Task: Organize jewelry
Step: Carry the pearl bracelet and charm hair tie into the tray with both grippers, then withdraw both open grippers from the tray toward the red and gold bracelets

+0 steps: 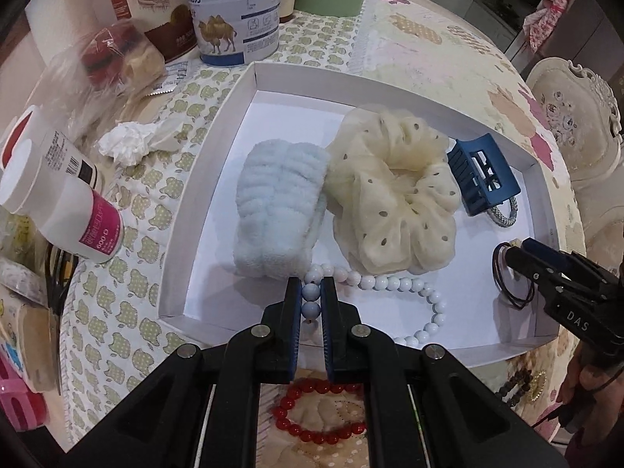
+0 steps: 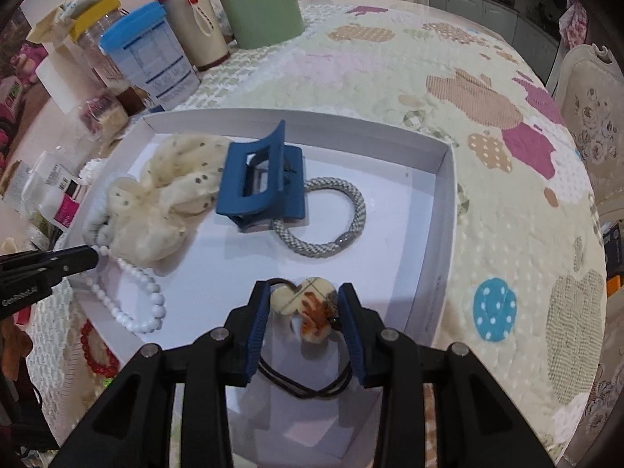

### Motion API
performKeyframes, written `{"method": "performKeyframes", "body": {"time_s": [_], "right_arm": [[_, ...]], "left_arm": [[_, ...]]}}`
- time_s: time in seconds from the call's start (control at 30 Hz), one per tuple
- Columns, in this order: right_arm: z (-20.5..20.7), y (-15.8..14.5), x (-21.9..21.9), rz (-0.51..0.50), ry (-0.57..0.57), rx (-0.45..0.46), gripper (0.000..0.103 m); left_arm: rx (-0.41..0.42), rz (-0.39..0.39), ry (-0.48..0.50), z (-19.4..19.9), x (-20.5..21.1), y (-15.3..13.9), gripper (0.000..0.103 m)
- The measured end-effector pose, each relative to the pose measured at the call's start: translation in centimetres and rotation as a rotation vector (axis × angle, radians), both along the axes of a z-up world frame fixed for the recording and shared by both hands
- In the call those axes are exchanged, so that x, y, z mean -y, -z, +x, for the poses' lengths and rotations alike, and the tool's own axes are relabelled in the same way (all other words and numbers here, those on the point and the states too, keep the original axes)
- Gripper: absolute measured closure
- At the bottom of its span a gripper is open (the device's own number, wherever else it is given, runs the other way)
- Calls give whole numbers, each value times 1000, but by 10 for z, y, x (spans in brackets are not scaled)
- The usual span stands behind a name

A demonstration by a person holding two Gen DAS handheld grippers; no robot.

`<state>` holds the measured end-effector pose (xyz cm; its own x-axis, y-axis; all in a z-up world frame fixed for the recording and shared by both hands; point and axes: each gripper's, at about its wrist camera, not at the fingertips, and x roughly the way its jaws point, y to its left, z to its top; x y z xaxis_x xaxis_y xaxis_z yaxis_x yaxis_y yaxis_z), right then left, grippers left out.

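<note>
A white tray (image 1: 273, 78) holds a pale blue towel band (image 1: 280, 202), a cream dotted scrunchie (image 1: 390, 195), a blue claw clip (image 1: 479, 175) and a grey woven hair tie (image 2: 323, 218). My left gripper (image 1: 311, 292) is shut on the white bead bracelet (image 1: 390, 282), low over the tray's near edge. My right gripper (image 2: 304, 304) is shut on a black hair tie with a cream and orange charm (image 2: 308, 304), above the tray's right part. A red bead bracelet (image 1: 316, 413) lies on the cloth outside the tray.
Bottles (image 1: 66, 210), a camel tin (image 1: 234, 11), a crumpled tissue (image 1: 128, 142) and bags crowd the table's left and back. A green jug (image 2: 259, 0) stands behind the tray. A dark bead bracelet (image 1: 514, 384) lies right of the tray. Chairs (image 2: 592, 124) stand right.
</note>
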<state>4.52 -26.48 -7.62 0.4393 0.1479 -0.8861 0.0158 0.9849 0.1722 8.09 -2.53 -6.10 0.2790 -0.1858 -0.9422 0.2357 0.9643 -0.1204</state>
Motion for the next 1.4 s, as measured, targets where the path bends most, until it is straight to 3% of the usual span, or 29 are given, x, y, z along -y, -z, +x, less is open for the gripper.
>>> {"method": "performKeyframes", "body": {"time_s": [0.1, 0.17, 0.23, 0.6, 0.93, 1.4], "right_arm": [[-1, -3, 0, -1, 2, 8, 49], [-4, -7, 0, 5, 4, 17, 48], [-9, -14, 0, 18, 6, 28, 48], [-42, -55, -9, 57, 13, 93, 43], [-90, -92, -19, 25, 18, 161, 41], [-150, -112, -28, -24, 33, 208, 39]], "left_arm": [[10, 1, 3, -2, 1, -2, 94], [16, -7, 3, -3, 1, -5, 86], [27, -6, 2, -5, 1, -9, 85], [111, -8, 10, -28, 1, -41, 85], [197, -4, 33, -65, 1, -70, 85], [261, 4, 55, -114, -5, -86, 85]]}}
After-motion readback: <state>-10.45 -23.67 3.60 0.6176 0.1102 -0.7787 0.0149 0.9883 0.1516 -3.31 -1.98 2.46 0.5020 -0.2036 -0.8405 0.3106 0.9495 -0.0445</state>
